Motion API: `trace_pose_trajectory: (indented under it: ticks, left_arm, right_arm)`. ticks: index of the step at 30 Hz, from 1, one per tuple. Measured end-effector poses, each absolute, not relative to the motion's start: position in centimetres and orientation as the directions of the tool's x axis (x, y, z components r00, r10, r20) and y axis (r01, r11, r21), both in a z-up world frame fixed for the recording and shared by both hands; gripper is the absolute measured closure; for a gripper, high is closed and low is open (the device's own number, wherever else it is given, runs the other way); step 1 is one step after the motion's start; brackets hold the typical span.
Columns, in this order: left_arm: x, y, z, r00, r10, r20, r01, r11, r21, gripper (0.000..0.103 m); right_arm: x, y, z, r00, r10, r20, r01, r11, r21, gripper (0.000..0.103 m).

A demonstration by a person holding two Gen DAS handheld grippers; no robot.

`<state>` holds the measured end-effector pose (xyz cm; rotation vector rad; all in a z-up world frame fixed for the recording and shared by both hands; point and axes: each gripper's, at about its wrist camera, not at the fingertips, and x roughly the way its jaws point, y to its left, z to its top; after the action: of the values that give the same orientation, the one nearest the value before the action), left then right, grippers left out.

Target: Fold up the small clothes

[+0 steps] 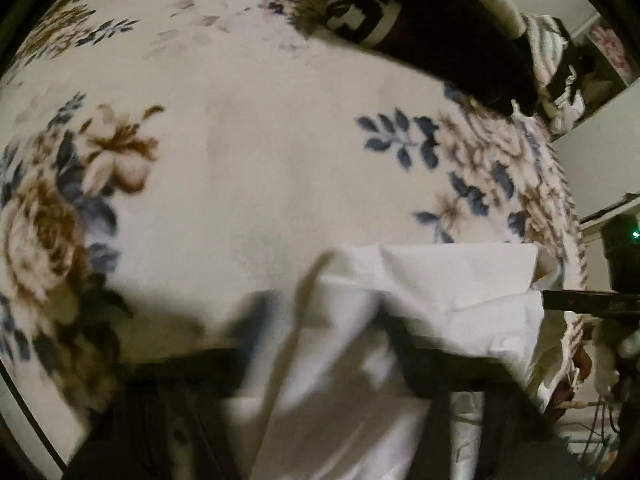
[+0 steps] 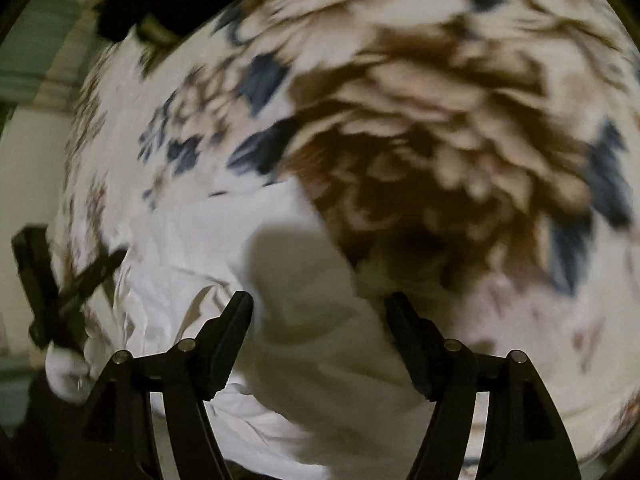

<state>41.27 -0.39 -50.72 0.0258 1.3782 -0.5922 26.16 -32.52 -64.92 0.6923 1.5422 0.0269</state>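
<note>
A white garment lies on the floral blanket near its right edge. In the left wrist view my left gripper is blurred and the white cloth drapes between and over its fingers. The right gripper shows there as a thin dark bar at the garment's right edge. In the right wrist view my right gripper is open, with its jaws wide apart just above a rumpled fold of the white garment. The left gripper shows there at the far left, on the garment's edge.
A dark garment with a black and white patterned band lies at the blanket's far side. Striped and dark clothes are piled at the far right corner. The blanket's right edge drops off to a pale floor.
</note>
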Motion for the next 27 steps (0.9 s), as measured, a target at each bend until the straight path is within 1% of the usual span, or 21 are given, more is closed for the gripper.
trace_pose_trajectory:
  ticks: [1,2,4,6,11,16,18,20,21,23,24,25,26,27]
  left_arm:
    - [41.1,-0.5,-50.6,0.073,-0.380,-0.922,0.421,0.850,-0.317,0.097]
    - [41.0,-0.7,-50.2,0.084,-0.387,-0.918,0.443,0.840,-0.313,0.099]
    - [40.6,-1.4,-49.3,0.121,-0.370,-0.921,0.486,0.831,-0.269,0.100]
    - [40.7,-1.2,-48.3,0.147,-0.364,-0.920,0.485,0.837,-0.254,0.100]
    - [42.7,-1.2,-45.9,0.209,-0.362,-0.908,0.461,0.856,-0.235,0.100]
    - [47.0,-2.4,-44.3,0.251,-0.359,-0.899,0.440,0.869,-0.225,0.100]
    - [49.7,-3.2,-44.2,0.250,-0.356,-0.900,0.432,0.873,-0.226,0.099]
    - [52.3,-4.2,-45.7,0.214,-0.312,-0.926,0.422,0.884,-0.201,0.096]
    - [53.5,-4.2,-46.7,0.183,-0.283,-0.941,0.402,0.895,-0.191,0.095]
    - [54.6,-3.9,-47.9,0.135,-0.216,-0.967,0.362,0.919,-0.155,0.094]
    - [54.4,-3.4,-47.6,0.146,-0.187,-0.971,0.355,0.926,-0.125,0.087]
    - [53.8,-2.8,-46.9,0.171,-0.177,-0.969,0.355,0.929,-0.107,0.077]
    - [52.9,-2.1,-46.0,0.197,-0.183,-0.963,0.351,0.930,-0.105,0.076]
    - [51.3,-1.0,-44.6,0.235,-0.194,-0.952,0.331,0.937,-0.109,0.076]
  right_arm:
    - [26.2,-32.5,-64.8,0.083,0.429,-0.900,0.383,0.819,0.426,0.062]
    - [26.2,-32.4,-64.8,0.079,0.442,-0.893,0.369,0.819,0.439,0.083]
    - [26.1,-32.3,-64.2,0.090,0.432,-0.897,0.362,0.825,0.434,0.089]
    - [26.2,-32.6,-63.4,0.113,0.423,-0.899,0.370,0.822,0.433,0.091]
    - [26.8,-34.2,-60.4,0.186,0.399,-0.898,0.388,0.810,0.440,0.092]
    - [30.7,-35.7,-57.8,0.248,0.356,-0.901,0.399,0.810,0.429,0.093]
    - [33.0,-36.0,-57.3,0.274,0.335,-0.902,0.402,0.812,0.423,0.093]
    - [36.1,-36.0,-58.0,0.270,0.321,-0.908,0.420,0.809,0.411,0.092]
    - [37.2,-36.3,-59.1,0.242,0.342,-0.908,0.445,0.793,0.417,0.090]
    - [38.4,-37.3,-60.7,0.166,0.347,-0.923,0.520,0.765,0.381,0.084]
    - [38.2,-37.7,-60.6,0.160,0.337,-0.928,0.537,0.759,0.368,0.080]
    - [37.7,-37.9,-59.9,0.169,0.310,-0.936,0.546,0.761,0.351,0.074]
    - [36.8,-37.9,-58.6,0.183,0.272,-0.945,0.549,0.769,0.328,0.065]
    - [35.7,-37.7,-57.3,0.200,0.235,-0.951,0.550,0.776,0.308,0.063]
